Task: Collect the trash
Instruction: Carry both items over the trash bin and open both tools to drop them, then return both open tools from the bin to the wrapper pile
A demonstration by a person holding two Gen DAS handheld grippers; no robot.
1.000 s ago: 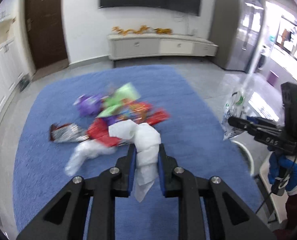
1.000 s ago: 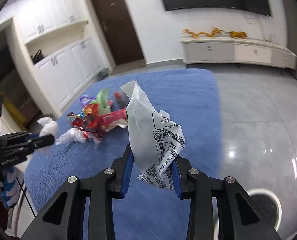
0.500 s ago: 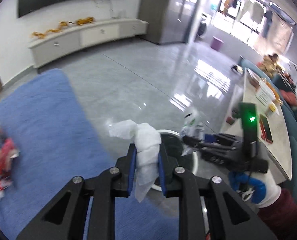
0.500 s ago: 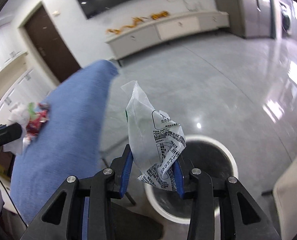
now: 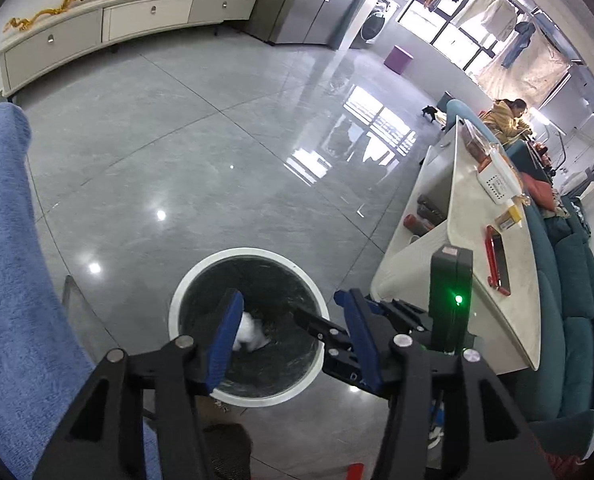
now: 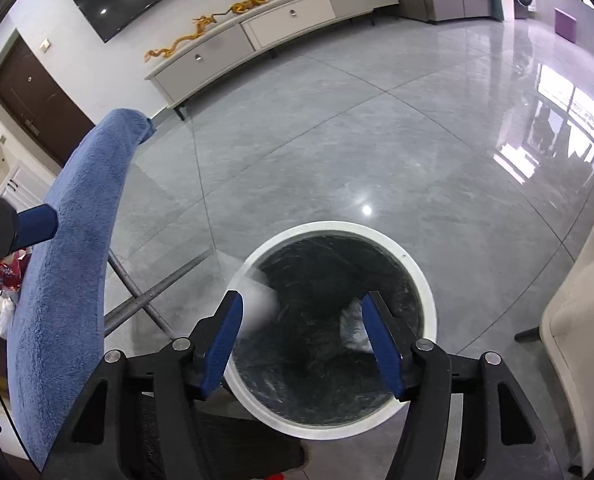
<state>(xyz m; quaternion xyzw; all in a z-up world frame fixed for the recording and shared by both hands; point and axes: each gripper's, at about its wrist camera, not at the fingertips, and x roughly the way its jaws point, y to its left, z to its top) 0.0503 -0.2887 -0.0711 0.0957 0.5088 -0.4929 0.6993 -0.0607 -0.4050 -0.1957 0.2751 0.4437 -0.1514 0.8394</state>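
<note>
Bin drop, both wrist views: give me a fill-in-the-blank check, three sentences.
1. Both the left gripper and the right gripper have their jaws ____.
2. The crumpled white tissue lies inside the ____.
3. The bin has a white rim and a ____ liner.

Missing words: open; bin; black

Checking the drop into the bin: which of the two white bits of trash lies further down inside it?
The crumpled tissue, low against the dark liner of the bin. The blurred plastic bag is higher, near the rim beside the open right gripper.
</note>
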